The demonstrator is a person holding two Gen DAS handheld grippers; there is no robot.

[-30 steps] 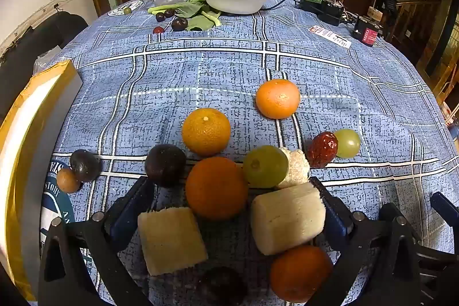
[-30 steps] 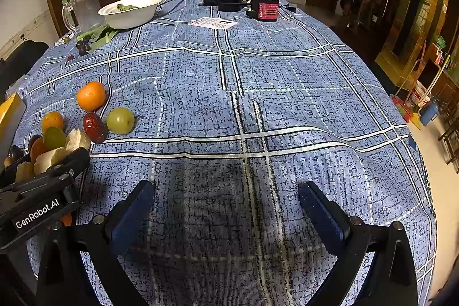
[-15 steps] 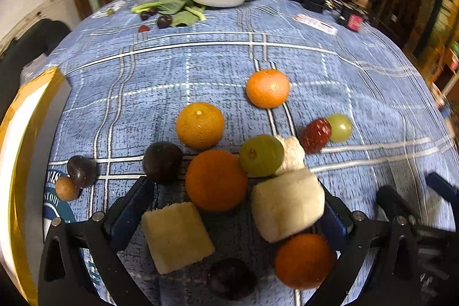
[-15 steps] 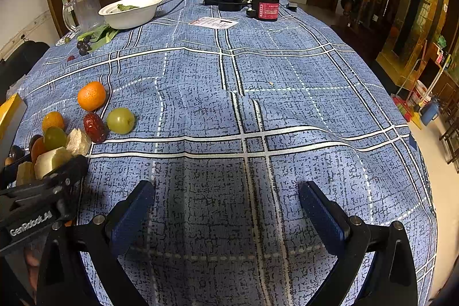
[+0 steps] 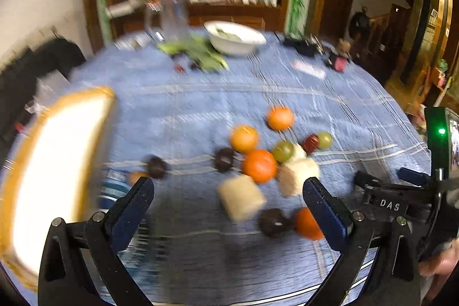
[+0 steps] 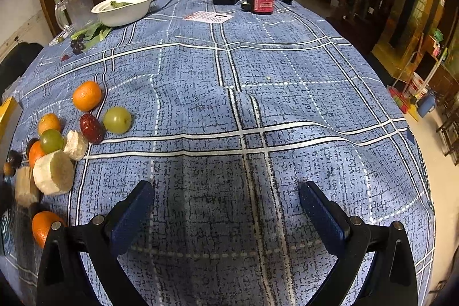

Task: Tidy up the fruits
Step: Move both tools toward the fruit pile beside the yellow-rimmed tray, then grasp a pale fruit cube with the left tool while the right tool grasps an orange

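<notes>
A cluster of fruit lies on the blue checked tablecloth [image 6: 258, 93]: several oranges [image 5: 259, 165], green grapes [image 6: 117, 119], a red date [image 6: 91, 128], dark plums [image 5: 224, 159] and pale cut banana pieces [image 5: 241, 198]. The left wrist view is motion-blurred. My left gripper [image 5: 228, 198] is open and empty, raised above the near side of the cluster. My right gripper [image 6: 226, 205] is open and empty over bare cloth, to the right of the fruit. The orange [image 6: 87, 95] farthest back sits apart from the rest.
A yellow-rimmed white tray [image 5: 54, 159] lies at the left table edge. A white bowl [image 6: 124, 8], glass pitcher [image 6: 79, 6], green leaves and small dark fruits sit at the back left. Black and red devices [image 6: 259, 0] and a paper slip sit at the back.
My left gripper has lifted and pulled back from the fruit, swinging left so the tray shows more. The right gripper has not moved.
</notes>
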